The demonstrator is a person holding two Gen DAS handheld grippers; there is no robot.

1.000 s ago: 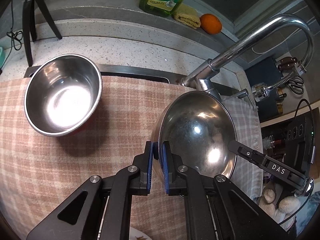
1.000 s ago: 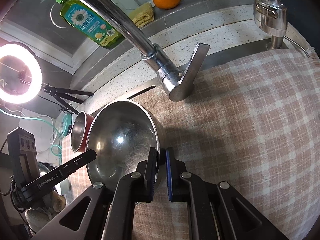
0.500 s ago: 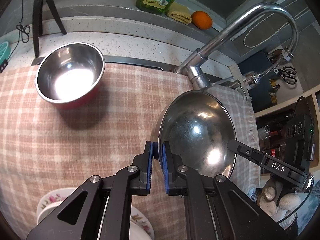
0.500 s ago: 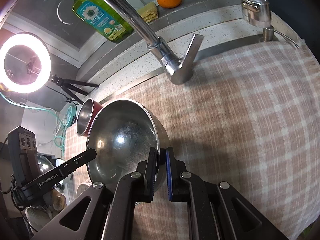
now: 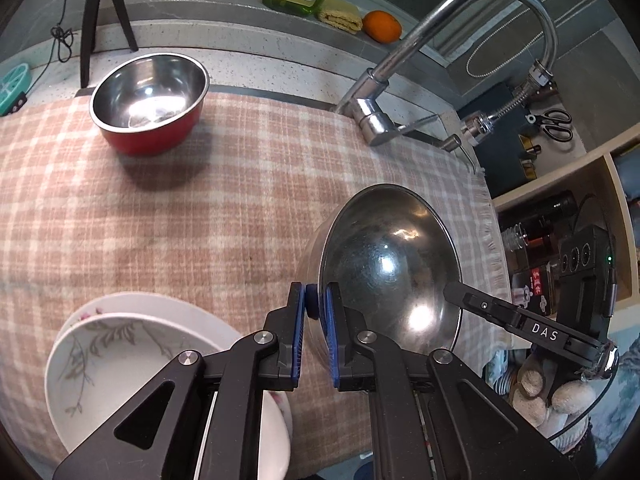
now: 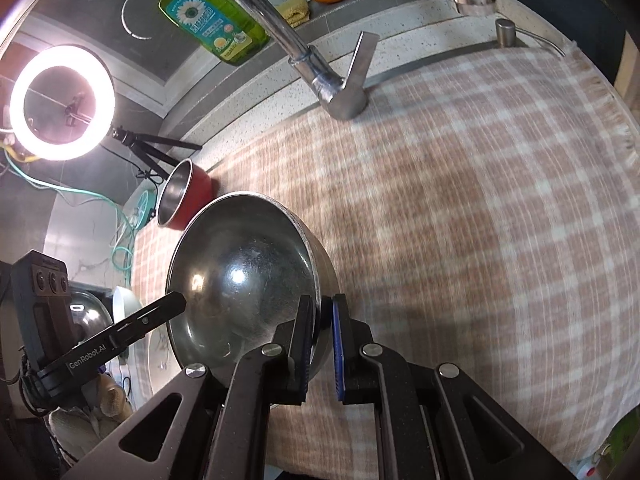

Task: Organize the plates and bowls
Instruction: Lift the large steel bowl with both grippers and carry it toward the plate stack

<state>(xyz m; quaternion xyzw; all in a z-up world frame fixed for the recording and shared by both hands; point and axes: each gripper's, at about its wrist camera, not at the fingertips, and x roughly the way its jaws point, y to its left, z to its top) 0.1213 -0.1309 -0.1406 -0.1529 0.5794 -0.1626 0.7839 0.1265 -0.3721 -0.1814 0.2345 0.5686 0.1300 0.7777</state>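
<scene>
A large steel bowl [image 5: 390, 268] is held above the plaid cloth [image 5: 224, 208], one gripper on each side of its rim. My left gripper [image 5: 315, 306] is shut on its left rim. My right gripper [image 6: 322, 320] is shut on its right rim; the bowl [image 6: 244, 284] fills the left of the right wrist view. A red bowl with a steel inside [image 5: 148, 100] stands on the cloth at the back left and also shows in the right wrist view [image 6: 182, 194]. White floral plates [image 5: 132, 364] are stacked at the front left.
A chrome faucet [image 5: 452, 40] arches over the back right, its base [image 6: 340, 92] at the cloth's far edge. A green soap bottle [image 6: 212, 20], a sponge and an orange [image 5: 382, 26] sit on the back ledge. A ring light [image 6: 60, 102] on a tripod stands left.
Both grippers have pulled back toward me and lifted with the steel bowl between them. The red bowl and faucet look farther away, and the floral plates have come into the left wrist view.
</scene>
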